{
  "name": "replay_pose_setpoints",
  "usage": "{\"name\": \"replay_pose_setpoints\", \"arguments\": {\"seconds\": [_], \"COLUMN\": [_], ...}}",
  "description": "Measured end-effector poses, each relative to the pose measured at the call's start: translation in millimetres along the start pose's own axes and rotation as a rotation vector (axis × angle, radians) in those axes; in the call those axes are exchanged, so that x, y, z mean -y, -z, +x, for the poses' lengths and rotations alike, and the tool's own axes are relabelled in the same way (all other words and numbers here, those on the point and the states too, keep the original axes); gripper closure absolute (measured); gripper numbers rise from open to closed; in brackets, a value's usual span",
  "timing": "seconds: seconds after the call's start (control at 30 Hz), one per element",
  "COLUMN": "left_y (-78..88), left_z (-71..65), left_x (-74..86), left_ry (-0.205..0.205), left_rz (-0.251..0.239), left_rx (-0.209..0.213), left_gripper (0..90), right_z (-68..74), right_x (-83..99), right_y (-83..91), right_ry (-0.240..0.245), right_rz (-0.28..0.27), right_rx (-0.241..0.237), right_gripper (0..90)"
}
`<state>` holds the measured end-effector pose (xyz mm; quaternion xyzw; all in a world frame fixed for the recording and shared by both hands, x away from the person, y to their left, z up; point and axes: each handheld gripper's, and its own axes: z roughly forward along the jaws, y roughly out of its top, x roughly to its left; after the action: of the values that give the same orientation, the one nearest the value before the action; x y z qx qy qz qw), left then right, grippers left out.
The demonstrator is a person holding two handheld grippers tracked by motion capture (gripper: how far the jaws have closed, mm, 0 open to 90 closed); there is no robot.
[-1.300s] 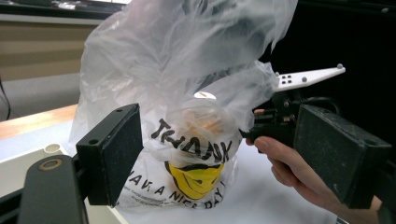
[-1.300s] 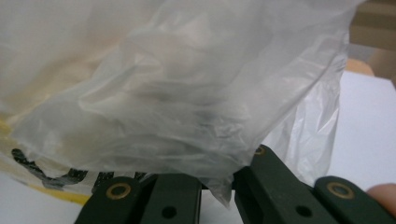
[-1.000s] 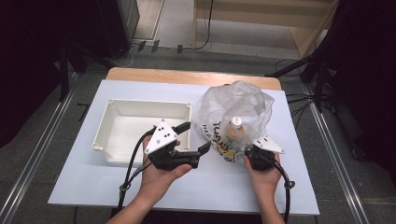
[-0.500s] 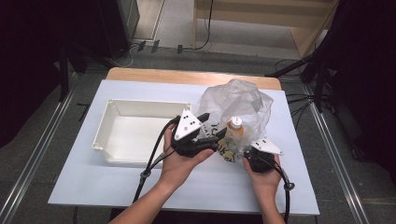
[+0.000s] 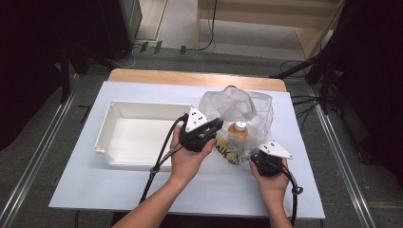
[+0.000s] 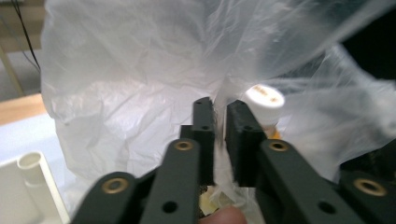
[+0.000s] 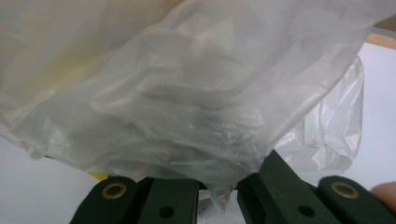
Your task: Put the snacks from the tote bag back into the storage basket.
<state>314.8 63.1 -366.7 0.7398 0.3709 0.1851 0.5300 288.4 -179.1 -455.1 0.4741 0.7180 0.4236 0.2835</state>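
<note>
A clear plastic bag (image 5: 236, 103) lies on the table right of centre. Inside it stands a bottle (image 5: 237, 137) of orange drink with a white cap (image 6: 264, 97). My left gripper (image 5: 219, 127) reaches in from the left, and in the left gripper view (image 6: 219, 110) its jaws are shut on a fold of the bag (image 6: 140, 70) just beside the cap. My right gripper (image 5: 257, 155) is at the bag's near right corner. The film (image 7: 187, 93) drapes over its jaws and hides the tips, and a pinch of it hangs down between them (image 7: 220, 183).
An empty white tray (image 5: 142, 106) sits left of the bag, its corner close to my left gripper (image 6: 29, 185). The white tabletop (image 5: 95, 190) lies in front of both hands. Cables trail from both grippers toward the near edge.
My left gripper has moved right and away from me, from in front of the tray to the bag, and has shut on the film. The right gripper has kept its place.
</note>
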Motion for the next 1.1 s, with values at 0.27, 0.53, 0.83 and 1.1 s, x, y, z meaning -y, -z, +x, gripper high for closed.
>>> {"name": "replay_pose_setpoints", "arguments": {"seconds": [0.27,0.53,0.83,1.1], "left_y": [-8.0,-12.3,-11.1,-9.6], "left_z": [12.2,16.7,14.5,8.9], "left_x": [19.2,32.2,45.2,55.5], "left_ry": [0.051,0.102,0.115,0.111], "left_rz": [0.069,0.1,0.124,0.147], "left_rx": [-0.027,-0.018,-0.025,-0.022], "left_gripper": [90.0,90.0,90.0,90.0], "right_z": [-6.4,-1.9,-7.4,-11.9], "right_x": [-9.5,-27.2,-54.2,-71.2], "right_y": [17.7,40.4,77.4,78.9], "right_ry": [-0.058,-0.058,-0.11,-0.111], "right_rz": [-0.112,-0.211,-0.368,-0.384], "right_rx": [-0.105,-0.109,-0.022,-0.019], "right_gripper": [47.0,28.0,18.9,62.9]}}
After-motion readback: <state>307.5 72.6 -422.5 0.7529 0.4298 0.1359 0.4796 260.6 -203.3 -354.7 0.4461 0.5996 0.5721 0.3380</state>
